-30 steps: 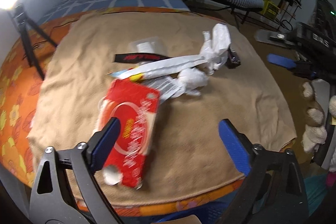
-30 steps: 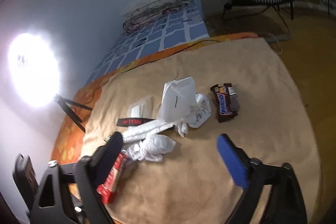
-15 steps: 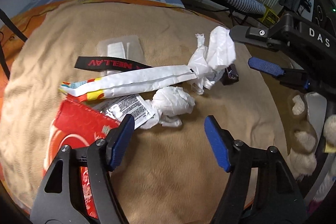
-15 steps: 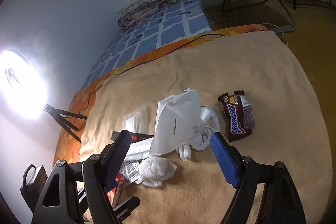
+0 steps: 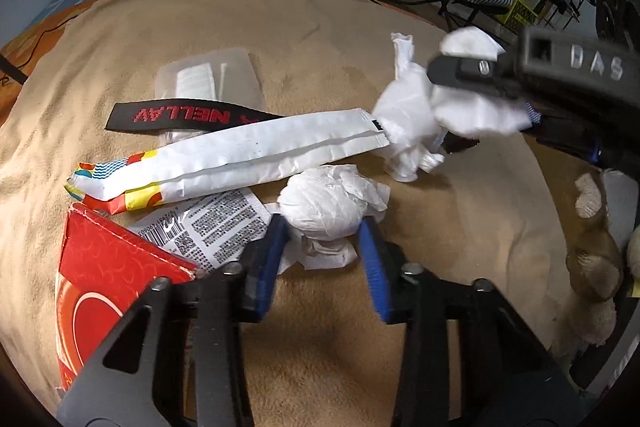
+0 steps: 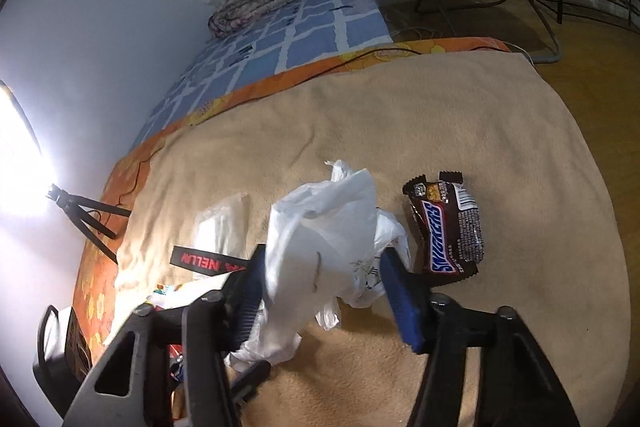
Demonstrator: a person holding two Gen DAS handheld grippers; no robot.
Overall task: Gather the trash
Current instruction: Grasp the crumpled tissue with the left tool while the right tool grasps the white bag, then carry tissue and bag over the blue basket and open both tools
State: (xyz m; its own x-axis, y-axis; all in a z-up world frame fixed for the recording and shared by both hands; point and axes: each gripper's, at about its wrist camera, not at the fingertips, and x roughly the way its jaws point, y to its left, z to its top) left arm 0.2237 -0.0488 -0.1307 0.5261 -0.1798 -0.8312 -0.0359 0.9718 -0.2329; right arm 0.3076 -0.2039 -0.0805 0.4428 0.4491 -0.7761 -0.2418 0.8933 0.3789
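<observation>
Left gripper is closing around a crumpled white tissue ball; right gripper is closing around a white plastic bag. Only its camera catches the brown Snickers wrapper alongside.

tan blanket over an orange flowered sheet. white crumpled bag; white wad; red box with a white ring; black strip with red letters; white wrapper with yellow, red and blue end; brown candy wrapper; blue-and-white checked bedding; blue pads.
</observation>
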